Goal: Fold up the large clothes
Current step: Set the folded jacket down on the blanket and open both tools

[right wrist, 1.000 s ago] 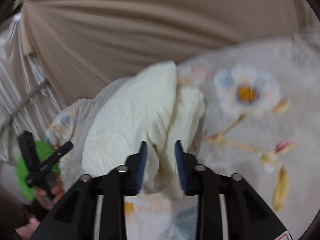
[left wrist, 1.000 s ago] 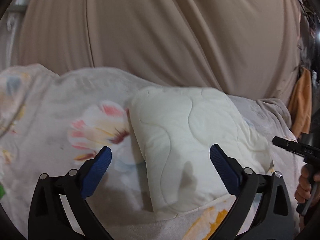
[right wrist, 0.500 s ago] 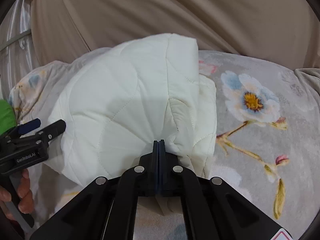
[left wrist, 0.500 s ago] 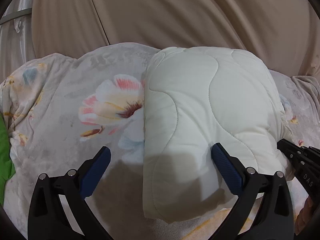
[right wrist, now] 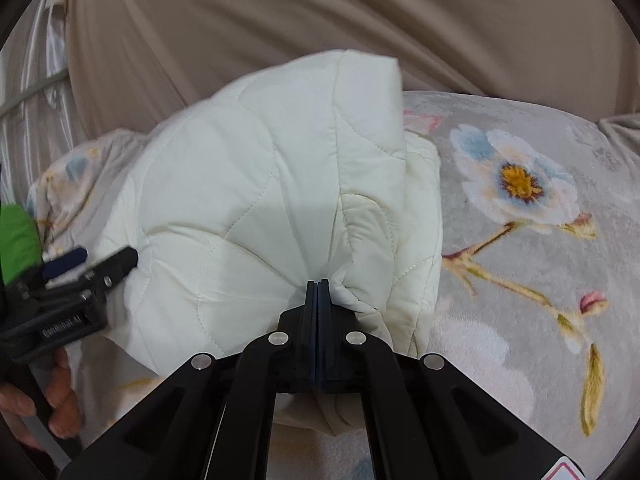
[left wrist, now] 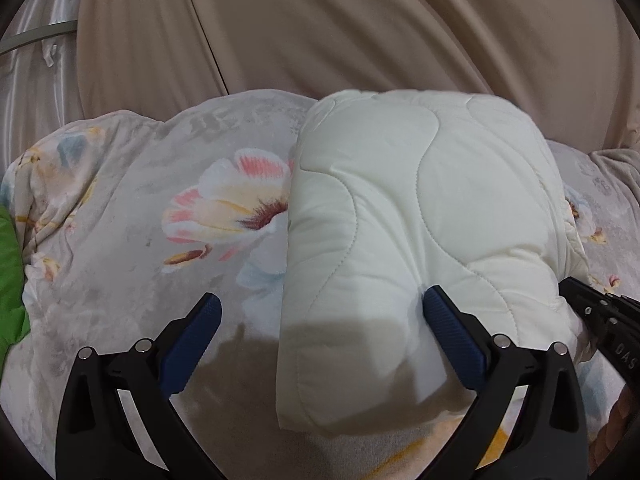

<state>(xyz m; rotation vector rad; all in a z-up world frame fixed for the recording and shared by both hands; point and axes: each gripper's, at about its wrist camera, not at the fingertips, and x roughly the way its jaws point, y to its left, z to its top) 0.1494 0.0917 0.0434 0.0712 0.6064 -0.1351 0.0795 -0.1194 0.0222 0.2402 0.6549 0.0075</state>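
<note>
Beige curtain (left wrist: 360, 28) behind floral bedspread (left wrist: 120, 216)

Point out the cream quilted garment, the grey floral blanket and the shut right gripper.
cream quilted garment (left wrist: 420, 208): left wrist view, top quilted panel.
grey floral blanket (right wrist: 520, 248): right wrist view, bare patch beside the blue flower.
right gripper (right wrist: 317, 285): right wrist view, closed fingertips pinching the garment.

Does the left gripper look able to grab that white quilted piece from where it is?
Probably yes. The left gripper is wide open, its right finger already against the quilted piece, whose near edge lies between the fingers with nothing in the way.
</note>
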